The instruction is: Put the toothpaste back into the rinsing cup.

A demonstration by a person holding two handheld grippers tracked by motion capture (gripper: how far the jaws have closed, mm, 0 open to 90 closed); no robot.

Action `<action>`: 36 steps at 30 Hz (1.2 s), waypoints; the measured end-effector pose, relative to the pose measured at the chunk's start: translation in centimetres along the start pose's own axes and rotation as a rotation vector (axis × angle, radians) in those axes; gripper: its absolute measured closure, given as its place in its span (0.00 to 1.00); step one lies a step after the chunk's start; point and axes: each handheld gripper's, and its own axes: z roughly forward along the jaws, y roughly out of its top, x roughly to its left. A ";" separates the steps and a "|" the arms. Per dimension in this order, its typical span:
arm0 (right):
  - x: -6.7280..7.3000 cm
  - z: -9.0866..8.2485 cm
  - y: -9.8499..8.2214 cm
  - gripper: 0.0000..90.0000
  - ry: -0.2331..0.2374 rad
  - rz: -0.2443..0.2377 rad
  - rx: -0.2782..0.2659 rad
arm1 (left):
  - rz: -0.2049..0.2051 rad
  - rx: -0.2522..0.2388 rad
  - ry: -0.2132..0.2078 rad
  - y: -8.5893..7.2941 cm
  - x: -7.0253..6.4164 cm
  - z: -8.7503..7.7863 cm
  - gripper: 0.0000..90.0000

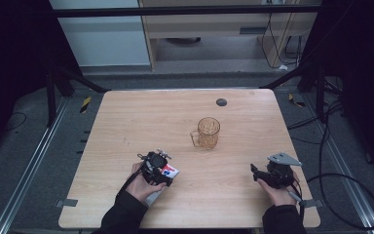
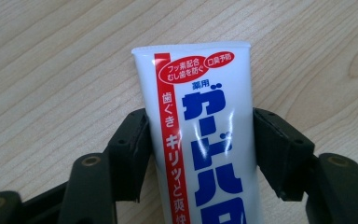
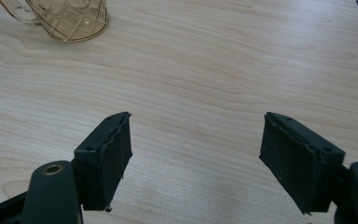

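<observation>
A white toothpaste tube [image 2: 205, 140] with red and blue print lies flat on the wooden table [image 1: 141, 122] near its front left. My left gripper [image 2: 200, 116] reaches over it, and both black pads rest against the tube's long edges, just behind its crimped end. From above, the left gripper [image 1: 157, 165] covers most of the tube [image 1: 169, 171]. My right gripper [image 1: 254, 171] rests at the front right, jaws wide apart over bare wood [image 3: 196, 121], holding nothing. An amber glass mug [image 1: 208, 131] stands upright mid-table, and its base [image 3: 70, 16] sits far off to the right gripper's upper left.
A small dark round disc [image 1: 221, 102] lies near the table's far edge. Black frame legs [image 1: 316, 92] and cables [image 1: 341, 180] stand on the floor to the right. Bare wood lies between the mug and both grippers.
</observation>
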 end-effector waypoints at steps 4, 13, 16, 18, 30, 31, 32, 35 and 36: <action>-0.1 0.0 0.0 0.27 -0.002 -0.003 0.000 | -0.017 -0.020 -0.025 -0.2 0.1 -0.4 0.54; -0.2 0.0 -0.1 0.28 0.009 0.010 0.005 | 0.002 -0.034 -0.044 -0.6 -0.1 -1.6 0.77; -0.3 0.0 -0.1 0.28 0.012 0.011 0.005 | 0.004 -0.053 -0.051 -0.8 -0.1 -1.9 0.79; -0.3 0.0 -0.1 0.28 0.012 0.013 0.004 | 0.004 -0.071 -0.055 -1.0 0.0 -2.4 0.79; -0.4 -0.1 -0.1 0.29 0.018 0.020 -0.002 | -0.012 -0.254 -0.045 -1.4 0.5 -6.8 0.82; -0.4 -0.1 -0.1 0.29 0.018 0.020 -0.003 | -0.010 -0.271 -0.038 -1.2 0.5 -7.1 0.82; -0.4 -0.1 -0.1 0.29 0.016 0.019 -0.004 | -0.011 -0.288 -0.032 -1.1 0.4 -7.3 0.82; -0.4 -0.2 -0.1 0.29 0.011 0.018 -0.017 | -0.011 -0.334 -0.009 -0.6 0.4 -7.8 0.81; -0.4 -0.2 -0.1 0.29 0.010 0.017 -0.020 | -0.009 -0.348 -0.004 -0.5 0.5 -8.0 0.81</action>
